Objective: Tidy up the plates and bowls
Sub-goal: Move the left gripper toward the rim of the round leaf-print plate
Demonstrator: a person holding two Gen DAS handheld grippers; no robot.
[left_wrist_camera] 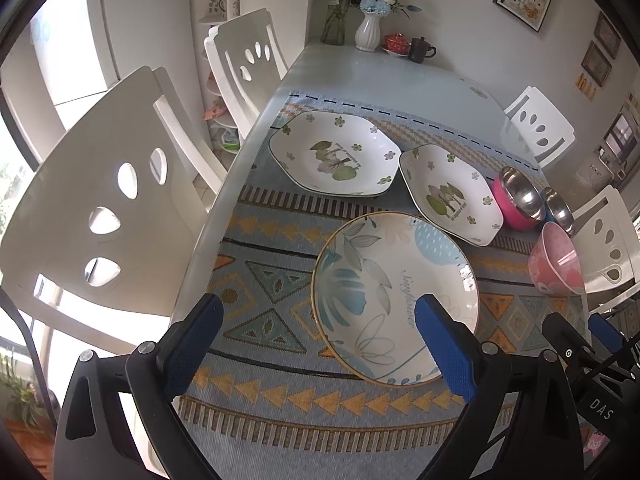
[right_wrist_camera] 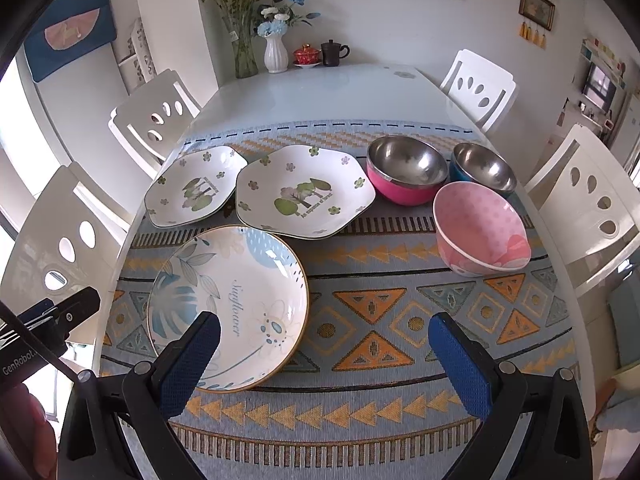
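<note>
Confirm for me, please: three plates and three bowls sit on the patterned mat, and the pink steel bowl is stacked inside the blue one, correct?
Not quite. The pink steel bowl is not stacked: it stands on the patterned mat beside the blue steel bowl, as the right wrist view shows. The count of three plates and three bowls is right.

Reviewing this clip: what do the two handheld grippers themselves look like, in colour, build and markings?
Both match: the left gripper and right gripper have black angular linkage arms with silver pivot screws and blue textured finger pads. From the other camera, the right unit's body reads "DAS"; the left's reads "GenRobot", with a thin black cable nearby.
</note>
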